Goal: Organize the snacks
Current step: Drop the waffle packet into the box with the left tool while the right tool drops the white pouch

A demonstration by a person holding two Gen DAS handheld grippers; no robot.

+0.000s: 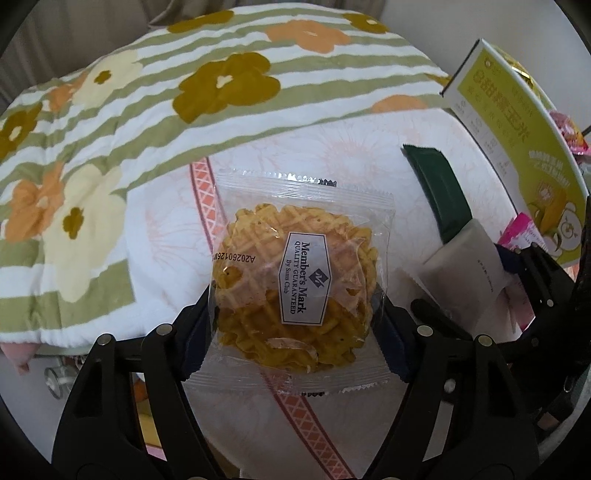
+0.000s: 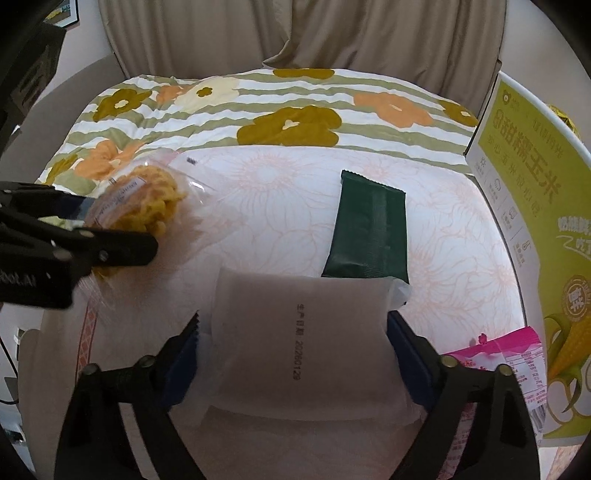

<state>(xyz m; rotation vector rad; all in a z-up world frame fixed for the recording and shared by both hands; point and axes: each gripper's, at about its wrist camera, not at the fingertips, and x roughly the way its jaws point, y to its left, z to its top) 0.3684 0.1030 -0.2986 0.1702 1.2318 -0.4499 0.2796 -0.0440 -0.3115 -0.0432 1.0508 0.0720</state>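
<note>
My left gripper (image 1: 295, 325) is shut on a clear Member's Mark waffle cookie packet (image 1: 295, 284), held above the white floral cloth (image 1: 166, 236). The same packet (image 2: 147, 199) and the left gripper (image 2: 122, 236) show at the left of the right wrist view. My right gripper (image 2: 291, 347) is shut on a white frosted snack packet (image 2: 299, 332); that packet (image 1: 465, 258) shows at the right of the left wrist view. A dark green snack bar (image 2: 369, 232) lies on the cloth just beyond it and also shows in the left wrist view (image 1: 439, 188).
A yellow-green corn box (image 2: 528, 206) stands at the right, also seen in the left wrist view (image 1: 517, 136). A pink snack packet (image 2: 517, 354) lies by it. A green-striped flowered blanket (image 2: 258, 107) covers the far side. Curtains (image 2: 295, 33) hang behind.
</note>
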